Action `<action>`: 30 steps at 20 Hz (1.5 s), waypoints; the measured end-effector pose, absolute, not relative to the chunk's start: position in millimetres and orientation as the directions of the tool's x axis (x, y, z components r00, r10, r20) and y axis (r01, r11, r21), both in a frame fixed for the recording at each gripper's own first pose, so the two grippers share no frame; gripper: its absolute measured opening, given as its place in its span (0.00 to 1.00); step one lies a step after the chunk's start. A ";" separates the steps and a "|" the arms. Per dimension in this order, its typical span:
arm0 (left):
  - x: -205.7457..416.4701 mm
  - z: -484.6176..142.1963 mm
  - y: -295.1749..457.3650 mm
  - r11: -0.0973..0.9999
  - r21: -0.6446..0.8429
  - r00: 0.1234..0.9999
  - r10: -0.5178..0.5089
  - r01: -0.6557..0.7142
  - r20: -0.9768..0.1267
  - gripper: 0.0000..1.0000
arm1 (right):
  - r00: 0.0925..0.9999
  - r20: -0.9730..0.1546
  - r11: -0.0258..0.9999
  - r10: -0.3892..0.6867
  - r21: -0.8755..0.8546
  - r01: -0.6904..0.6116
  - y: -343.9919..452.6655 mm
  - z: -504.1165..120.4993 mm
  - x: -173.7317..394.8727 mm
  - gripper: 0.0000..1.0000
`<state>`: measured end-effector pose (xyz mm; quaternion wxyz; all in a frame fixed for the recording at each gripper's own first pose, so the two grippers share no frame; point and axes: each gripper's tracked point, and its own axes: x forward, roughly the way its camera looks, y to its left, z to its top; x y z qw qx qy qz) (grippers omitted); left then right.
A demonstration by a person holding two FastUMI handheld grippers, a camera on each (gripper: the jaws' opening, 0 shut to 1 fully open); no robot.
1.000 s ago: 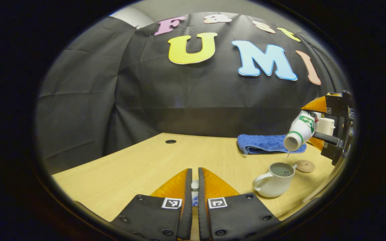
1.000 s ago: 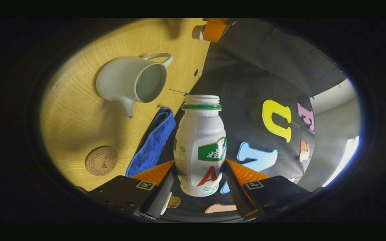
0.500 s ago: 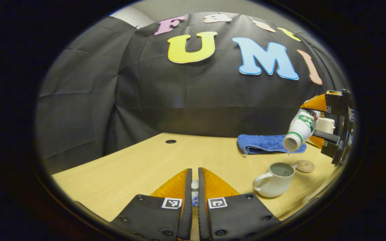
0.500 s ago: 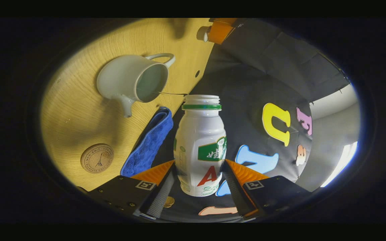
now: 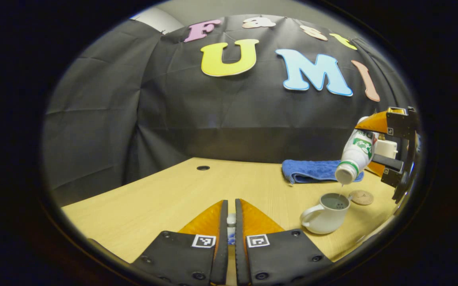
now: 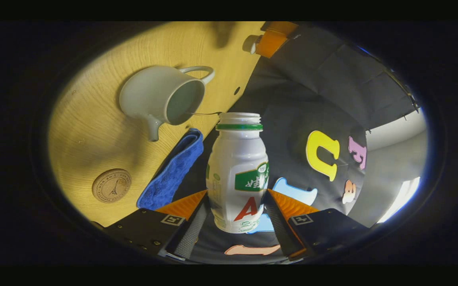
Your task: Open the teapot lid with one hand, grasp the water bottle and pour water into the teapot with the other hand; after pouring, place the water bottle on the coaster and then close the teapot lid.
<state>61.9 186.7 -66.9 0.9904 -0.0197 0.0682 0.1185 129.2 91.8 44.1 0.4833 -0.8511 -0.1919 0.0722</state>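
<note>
From where I steered, the teapot (image 5: 325, 216) was my landmark. Left of it the counter (image 5: 165, 194) lay bare and wide, an easy lane. Directly above its open mouth hung the tilted water bottle (image 5: 355, 153), blocking any approach from overhead. Behind it the folded blue towel (image 5: 312, 170) lay against the wall. Just beside its spout sat the coaster (image 5: 361, 196), with bare counter around it.

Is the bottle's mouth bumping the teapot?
Apart. In the left gripper view, the water bottle hangs tilted above the teapot, with wall and table showing between its mouth and the rim.
</note>
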 end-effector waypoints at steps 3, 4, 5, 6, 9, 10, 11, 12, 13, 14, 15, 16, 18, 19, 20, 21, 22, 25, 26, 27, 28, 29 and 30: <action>61.4 -66.7 186.8 0.971 -0.023 0.963 0.233 -0.238 -0.139 0.14 | 0.914 0.057 -0.462 0.401 -0.849 0.255 93.0 42.2 124.9 0.81; 61.7 -67.3 186.8 0.971 -0.023 0.963 0.233 -0.238 -0.138 0.14 | 0.914 0.056 -0.464 0.402 -0.848 0.256 93.2 40.9 123.7 0.81; 61.9 -67.1 186.9 0.971 -0.024 0.963 0.233 -0.239 -0.137 0.14 | 0.913 0.054 -0.466 0.404 -0.847 0.256 93.9 39.7 123.5 0.81; 61.9 -67.6 186.8 0.971 -0.025 0.963 0.234 -0.239 -0.136 0.18 | 0.914 0.051 -0.466 0.403 -0.848 0.253 93.9 38.3 122.9 0.81; 62.0 -67.7 187.1 0.970 -0.029 0.962 0.237 -0.243 -0.135 0.18 | 0.916 0.040 -0.449 0.399 -0.862 0.234 93.3 33.3 125.1 0.81; 62.2 -68.3 187.0 0.969 -0.033 0.962 0.238 -0.244 -0.134 0.14 | 0.918 0.037 -0.436 0.396 -0.872 0.223 92.3 31.9 125.8 0.81; 61.6 -67.4 187.5 0.968 -0.040 0.961 0.241 -0.248 -0.133 0.14 | 0.920 0.033 -0.422 0.391 -0.882 0.211 90.6 30.5 124.9 0.81; 62.3 -68.4 187.1 0.967 -0.049 0.961 0.242 -0.250 -0.133 0.14 | 0.922 0.030 -0.405 0.387 -0.892 0.199 89.6 29.1 124.9 0.81; 62.5 -69.2 186.8 0.966 -0.058 0.961 0.243 -0.252 -0.133 0.14 | 0.924 0.026 -0.385 0.381 -0.904 0.184 87.8 27.3 125.3 0.81; 62.7 -69.9 186.7 0.965 -0.067 0.961 0.244 -0.254 -0.134 0.14 | 0.927 0.023 -0.359 0.375 -0.918 0.168 86.0 25.4 125.6 0.82; 63.5 -70.1 186.7 0.964 -0.073 0.960 0.245 -0.256 -0.134 0.14 | 0.928 0.024 -0.331 0.373 -0.930 0.157 85.0 24.6 124.8 0.81; 63.8 -71.6 186.5 0.963 -0.078 0.960 0.246 -0.258 -0.135 0.14 | 0.930 0.028 -0.302 0.367 -0.942 0.148 83.0 24.6 124.2 0.81; 64.9 -72.8 186.6 0.963 -0.077 0.959 0.248 -0.260 -0.137 0.18 | 0.936 0.034 -0.233 0.351 -0.965 0.122 80.0 23.9 124.5 0.81; 65.3 -73.0 186.6 0.963 -0.075 0.959 0.249 -0.260 -0.138 0.18 | 0.939 0.036 -0.196 0.342 -0.974 0.109 77.8 24.0 123.3 0.81; 65.1 -72.9 186.8 0.963 -0.072 0.959 0.249 -0.260 -0.139 0.14 | 0.942 0.038 -0.162 0.334 -0.982 0.097 76.5 23.4 122.9 0.81; 64.7 -72.7 187.0 0.963 -0.070 0.958 0.249 -0.260 -0.139 0.14 | 0.945 0.040 -0.130 0.326 -0.988 0.086 74.8 22.9 122.0 0.81; 64.6 -72.2 187.0 0.963 -0.069 0.958 0.249 -0.261 -0.140 0.14 | 0.947 0.036 -0.101 0.319 -0.992 0.072 73.3 21.0 121.9 0.81; 62.7 -68.7 187.3 0.963 -0.068 0.958 0.249 -0.261 -0.141 0.14 | 0.958 0.030 0.018 0.286 -1.000 0.025 67.9 17.4 121.1 0.81; 62.7 -68.5 187.2 0.963 -0.067 0.958 0.250 -0.261 -0.141 0.14 | 0.962 0.020 0.068 0.273 -0.998 0.001 65.9 14.2 121.5 0.81; 62.8 -67.6 187.3 0.963 -0.067 0.958 0.249 -0.261 -0.142 0.14 | 0.966 0.008 0.119 0.258 -0.993 -0.023 63.1 12.7 120.7 0.81; 61.9 -67.7 187.1 0.963 -0.066 0.958 0.249 -0.260 -0.142 0.14 | 0.970 -0.005 0.169 0.244 -0.984 -0.048 61.0 9.9 120.6 0.81; 61.6 -67.2 187.1 0.963 -0.066 0.958 0.249 -0.260 -0.142 0.14 | 0.973 -0.019 0.221 0.231 -0.973 -0.071 57.5 7.4 118.5 0.81; 61.3 -66.8 187.2 0.963 -0.066 0.958 0.249 -0.260 -0.142 0.14 | 0.974 -0.036 0.272 0.222 -0.957 -0.097 56.3 3.9 117.3 0.81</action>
